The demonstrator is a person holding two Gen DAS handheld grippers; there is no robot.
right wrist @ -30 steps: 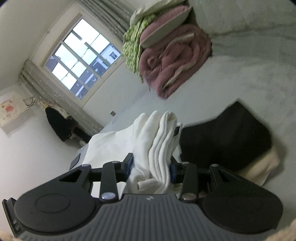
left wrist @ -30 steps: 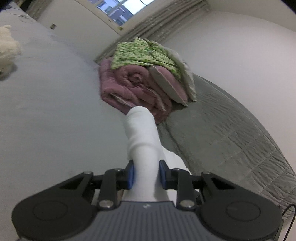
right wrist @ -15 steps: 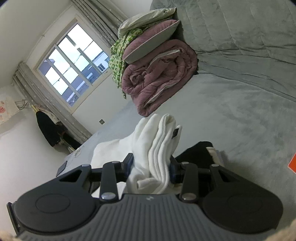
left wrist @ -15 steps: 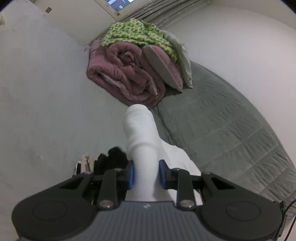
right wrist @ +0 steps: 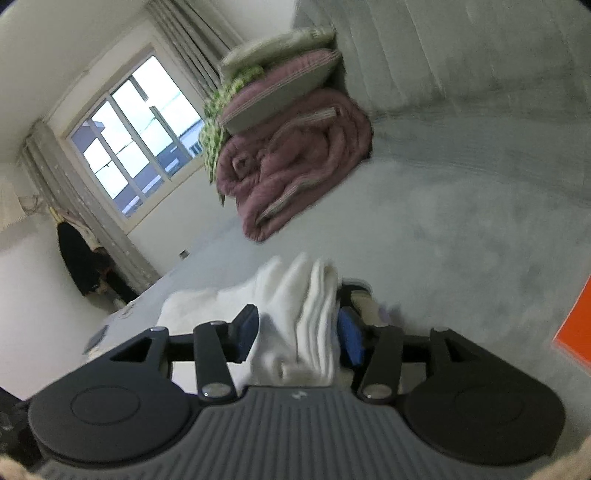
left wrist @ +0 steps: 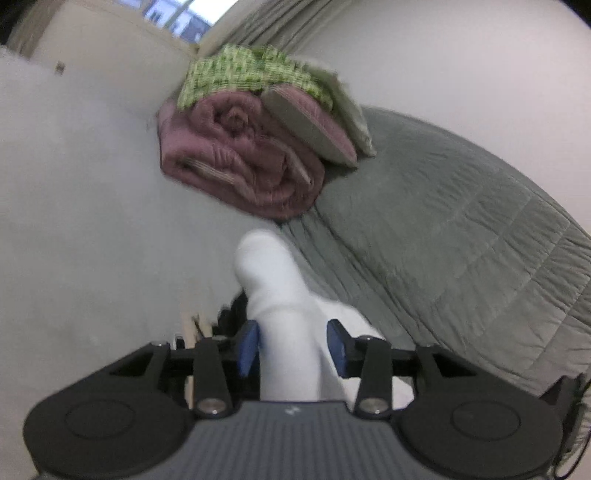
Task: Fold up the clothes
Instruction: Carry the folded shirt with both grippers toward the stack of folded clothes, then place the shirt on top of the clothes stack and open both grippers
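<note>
Left tongs [left wrist: 291, 345]: jaws opening, white garment [left wrist: 280, 295] between them
Right tongs [right wrist: 297, 334]: opening around same garment's bunched folds
Garment axis: runs forward toward pink quilt [left wrist: 243, 162]

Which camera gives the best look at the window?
The right wrist view: the window shows nearly whole, with its frame, panes and the buildings outside. The left wrist view catches only a sliver of it at the top edge, cut off by the picture's border.
</note>
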